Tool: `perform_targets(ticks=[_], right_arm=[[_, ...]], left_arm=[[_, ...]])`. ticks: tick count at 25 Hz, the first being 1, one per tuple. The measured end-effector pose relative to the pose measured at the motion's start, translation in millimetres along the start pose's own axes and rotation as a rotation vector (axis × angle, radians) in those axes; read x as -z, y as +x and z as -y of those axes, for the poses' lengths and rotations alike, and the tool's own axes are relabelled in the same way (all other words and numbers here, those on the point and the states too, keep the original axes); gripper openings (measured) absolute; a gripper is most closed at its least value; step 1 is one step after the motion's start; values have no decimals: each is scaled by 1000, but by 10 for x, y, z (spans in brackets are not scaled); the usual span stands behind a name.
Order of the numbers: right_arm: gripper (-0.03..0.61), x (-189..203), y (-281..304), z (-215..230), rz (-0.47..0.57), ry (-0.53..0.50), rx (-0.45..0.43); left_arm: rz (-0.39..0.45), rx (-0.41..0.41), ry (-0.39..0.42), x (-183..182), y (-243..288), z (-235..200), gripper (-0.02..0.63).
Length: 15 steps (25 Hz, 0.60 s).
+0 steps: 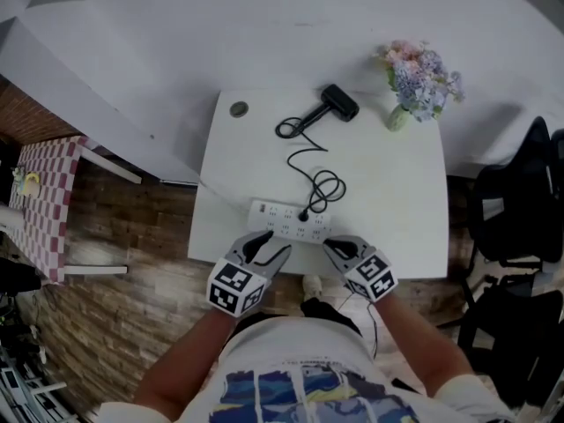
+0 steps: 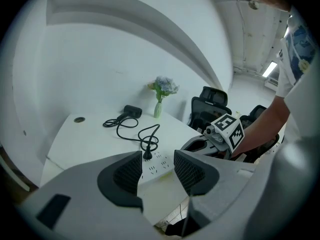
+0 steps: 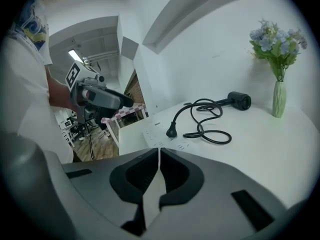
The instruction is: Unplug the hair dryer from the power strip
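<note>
A white power strip [image 1: 289, 221] lies near the front edge of the white table [image 1: 397, 201]. A black plug [image 1: 303, 216] stands in it. Its cord [image 1: 310, 161] loops back to the black hair dryer [image 1: 337, 102] at the far edge. My left gripper [image 1: 271, 247] hovers open just in front of the strip's left part, nothing between its jaws. In the left gripper view the plug [image 2: 148, 155] and strip [image 2: 159, 165] lie just beyond the jaws. My right gripper [image 1: 334, 248] is shut and empty at the strip's right end, with the plug [image 3: 172, 130] ahead of it.
A vase of flowers [image 1: 416, 85] stands at the table's far right corner and a round grommet [image 1: 239, 109] at the far left. Black office chairs [image 1: 520, 210] stand to the right of the table. A checkered table [image 1: 44, 203] is on the left, over wood flooring.
</note>
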State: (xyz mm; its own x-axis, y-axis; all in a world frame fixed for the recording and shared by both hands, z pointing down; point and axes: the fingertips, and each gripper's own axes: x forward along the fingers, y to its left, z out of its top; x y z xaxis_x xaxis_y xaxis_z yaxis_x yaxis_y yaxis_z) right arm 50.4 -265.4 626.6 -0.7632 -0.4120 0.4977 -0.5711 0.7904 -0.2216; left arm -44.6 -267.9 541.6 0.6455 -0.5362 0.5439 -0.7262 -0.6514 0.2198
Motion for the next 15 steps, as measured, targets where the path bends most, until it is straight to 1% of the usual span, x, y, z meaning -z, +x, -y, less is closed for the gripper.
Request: perform_targets(ticks=[7,15], right_arm=[[-2,-15,135,134,-36,-40,-35],[-6,3,256,211,-57,-74,-63]], left_arm=[[-45,-7,18,-81,385,-62,193],[-124,-9,43,-40,793,-142,192]])
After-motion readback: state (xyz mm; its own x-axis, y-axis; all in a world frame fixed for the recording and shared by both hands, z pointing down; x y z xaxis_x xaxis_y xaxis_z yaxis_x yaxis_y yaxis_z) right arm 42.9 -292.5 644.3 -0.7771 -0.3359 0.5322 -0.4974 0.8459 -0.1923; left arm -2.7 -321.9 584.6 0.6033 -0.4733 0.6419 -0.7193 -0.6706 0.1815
